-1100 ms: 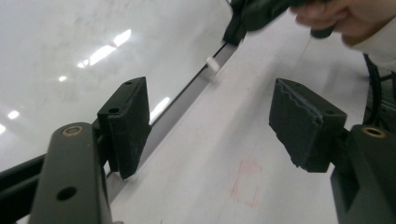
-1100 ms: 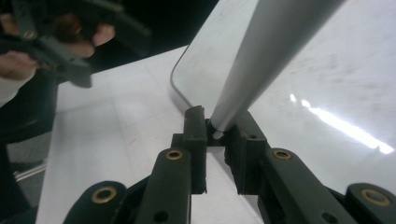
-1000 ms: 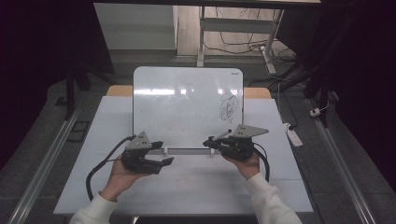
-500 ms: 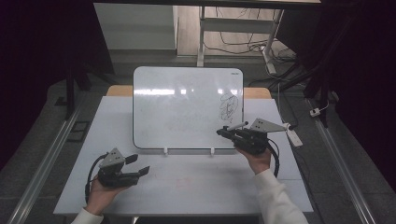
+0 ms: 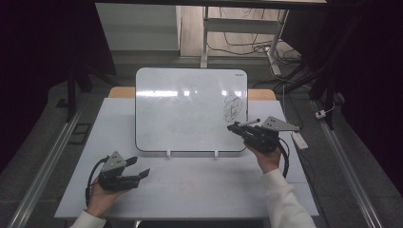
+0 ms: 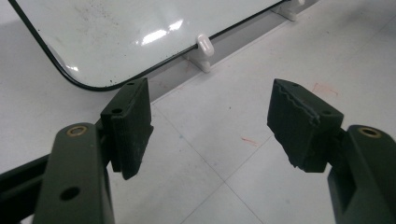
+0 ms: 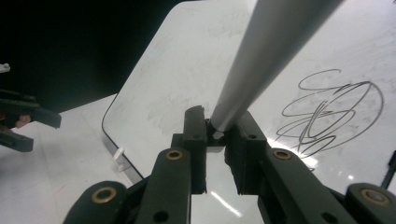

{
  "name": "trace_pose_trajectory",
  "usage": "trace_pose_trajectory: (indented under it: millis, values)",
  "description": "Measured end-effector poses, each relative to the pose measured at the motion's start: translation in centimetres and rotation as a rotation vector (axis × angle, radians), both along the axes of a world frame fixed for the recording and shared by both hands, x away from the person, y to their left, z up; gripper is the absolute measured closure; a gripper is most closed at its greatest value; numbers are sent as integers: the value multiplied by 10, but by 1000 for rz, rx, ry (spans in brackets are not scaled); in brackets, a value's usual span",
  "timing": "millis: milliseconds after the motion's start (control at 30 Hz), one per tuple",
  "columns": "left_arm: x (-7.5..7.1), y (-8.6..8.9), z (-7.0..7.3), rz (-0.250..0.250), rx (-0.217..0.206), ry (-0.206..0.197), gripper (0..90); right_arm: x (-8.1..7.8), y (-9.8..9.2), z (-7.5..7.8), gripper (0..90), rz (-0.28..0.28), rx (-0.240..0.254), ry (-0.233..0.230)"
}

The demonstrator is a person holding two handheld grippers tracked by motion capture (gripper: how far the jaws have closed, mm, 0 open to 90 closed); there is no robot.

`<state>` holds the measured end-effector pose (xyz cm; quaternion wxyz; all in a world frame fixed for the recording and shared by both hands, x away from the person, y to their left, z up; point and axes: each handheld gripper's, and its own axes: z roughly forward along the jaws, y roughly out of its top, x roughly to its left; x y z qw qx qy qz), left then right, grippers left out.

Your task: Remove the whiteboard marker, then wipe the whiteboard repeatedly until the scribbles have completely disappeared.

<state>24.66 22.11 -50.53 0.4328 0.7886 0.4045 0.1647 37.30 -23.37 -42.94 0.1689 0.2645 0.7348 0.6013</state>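
The marker [image 7: 266,60], a grey-barrelled pen, is clamped at one end between the jaws of the right gripper [image 5: 236,127], and in the right gripper view its barrel is seen rising up and away from the jaws across the whiteboard [image 5: 190,109]. In the high view the marker [image 5: 248,123] is seen lying nearly level on top of the gripper, just in front of the whiteboard's lower right part. A black scribble [image 5: 233,106] of looped lines is drawn on the right side of the board, near the gripper; in the right gripper view the same scribble [image 7: 327,112] is seen to the right of the barrel. The whiteboard is propped upright on two small white feet [image 5: 167,153] on the white table [image 5: 199,190].

The left gripper [image 5: 141,175] is held low over the table's near left area, well apart from the right one. Its jaws are spread wide with nothing between them, and the left gripper view shows the bare table surface [image 6: 219,154] under them, with the board's lower rounded corner [image 6: 88,84] and a white foot [image 6: 204,45] just beyond.
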Motion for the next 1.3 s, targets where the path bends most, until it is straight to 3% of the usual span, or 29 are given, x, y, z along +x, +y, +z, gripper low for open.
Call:
trace_pose_trajectory:
  millis: [233,333,633,900,1200,1300]
  values:
    - [1,-1,0,3,3,2,309,7,-4,9,778,-39,19,-32]
    - [0,-1,0,6,0,0,306,17,-5,18,778,-75,16,-66]
    - [1,-2,-1,-6,17,3,305,48,-5,25,778,-138,-15,-53]
    - [1,-4,-2,-15,23,4,305,64,-8,27,778,-192,-34,-42]
    - [2,-4,-2,-18,24,4,305,81,-4,32,778,-195,-28,-41]
    - [2,-5,-3,-20,26,6,305,86,4,30,778,-183,-60,-43]
